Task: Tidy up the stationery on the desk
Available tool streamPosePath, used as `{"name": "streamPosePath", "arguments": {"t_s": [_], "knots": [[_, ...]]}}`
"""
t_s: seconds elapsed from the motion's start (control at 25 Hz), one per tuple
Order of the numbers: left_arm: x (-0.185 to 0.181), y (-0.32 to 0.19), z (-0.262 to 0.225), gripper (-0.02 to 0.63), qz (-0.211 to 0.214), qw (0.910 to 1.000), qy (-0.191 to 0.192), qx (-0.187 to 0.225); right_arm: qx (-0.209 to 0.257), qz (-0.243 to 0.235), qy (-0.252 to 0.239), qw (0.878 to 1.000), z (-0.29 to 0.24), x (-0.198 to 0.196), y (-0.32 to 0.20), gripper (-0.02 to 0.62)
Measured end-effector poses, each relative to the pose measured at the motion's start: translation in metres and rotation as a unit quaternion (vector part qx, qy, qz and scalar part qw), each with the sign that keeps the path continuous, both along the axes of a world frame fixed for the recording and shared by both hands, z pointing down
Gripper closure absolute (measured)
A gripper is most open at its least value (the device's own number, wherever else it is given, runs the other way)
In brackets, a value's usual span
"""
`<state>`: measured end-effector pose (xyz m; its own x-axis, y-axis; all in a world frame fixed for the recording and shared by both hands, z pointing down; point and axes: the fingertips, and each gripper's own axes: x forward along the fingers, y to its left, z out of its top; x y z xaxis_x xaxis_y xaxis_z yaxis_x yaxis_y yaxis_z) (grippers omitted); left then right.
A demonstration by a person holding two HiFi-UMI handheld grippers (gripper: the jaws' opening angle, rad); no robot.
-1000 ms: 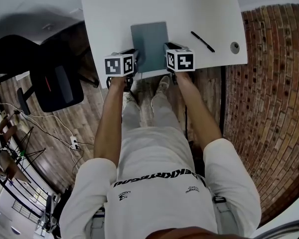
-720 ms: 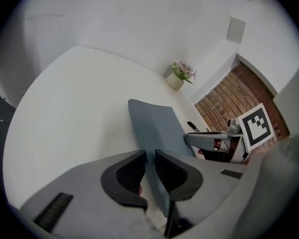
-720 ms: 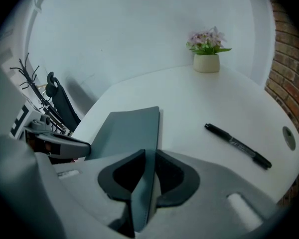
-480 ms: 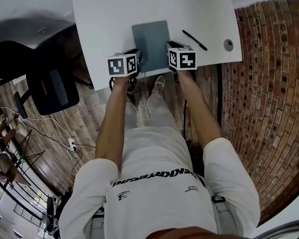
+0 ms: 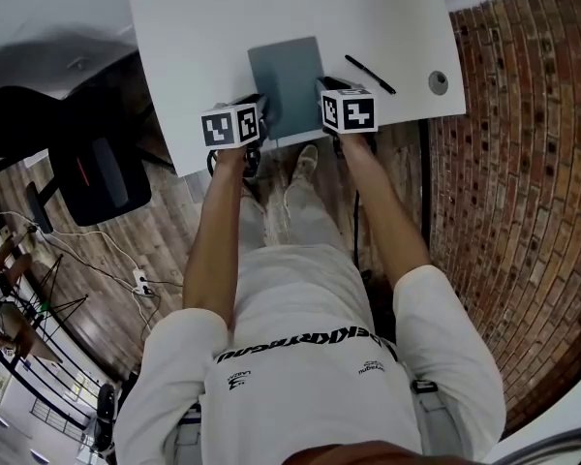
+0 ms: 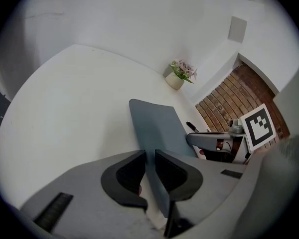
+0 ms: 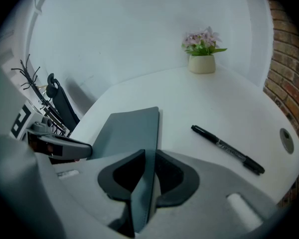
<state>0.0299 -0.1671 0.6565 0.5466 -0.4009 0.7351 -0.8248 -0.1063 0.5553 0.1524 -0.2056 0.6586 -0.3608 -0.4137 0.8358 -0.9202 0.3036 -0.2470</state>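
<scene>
Desk [image 5: 203, 56] open left of notebook [image 5: 286, 71], pen [image 5: 371, 75] lying right, plant [image 7: 202, 59] at far corner

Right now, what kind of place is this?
Probably an office or study: white desk with a grey notebook and black pen, black office chair beside it, potted flowers at the back.

And there's the shift: the left tool [image 5: 264, 114] and right tool [image 5: 321, 93] have taken the grey notebook [image 5: 286, 76] sideways across the bench [image 5: 203, 46], towards the black pen [image 5: 370, 74]. The gap between them has narrowed, all of it in the first half second.
</scene>
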Motion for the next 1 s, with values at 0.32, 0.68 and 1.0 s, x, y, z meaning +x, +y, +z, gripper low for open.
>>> {"name": "streamPosePath", "arguments": {"t_s": [0.32,0.68,1.0], "knots": [[-0.002,-0.010,0.001,0.545,-0.012,0.9999,-0.006,0.010,0.007,0.009,-0.012,1.000,0.001,-0.001,-0.010,0.537],[-0.013,-0.036,0.002,0.545,-0.031,0.9991,-0.022,0.021,0.015,0.003,-0.024,1.000,0.001,-0.011,-0.035,0.538],[-0.016,-0.039,0.002,0.545,-0.038,0.9987,-0.023,0.024,0.025,-0.002,-0.030,0.999,0.001,-0.013,-0.039,0.537]]}}
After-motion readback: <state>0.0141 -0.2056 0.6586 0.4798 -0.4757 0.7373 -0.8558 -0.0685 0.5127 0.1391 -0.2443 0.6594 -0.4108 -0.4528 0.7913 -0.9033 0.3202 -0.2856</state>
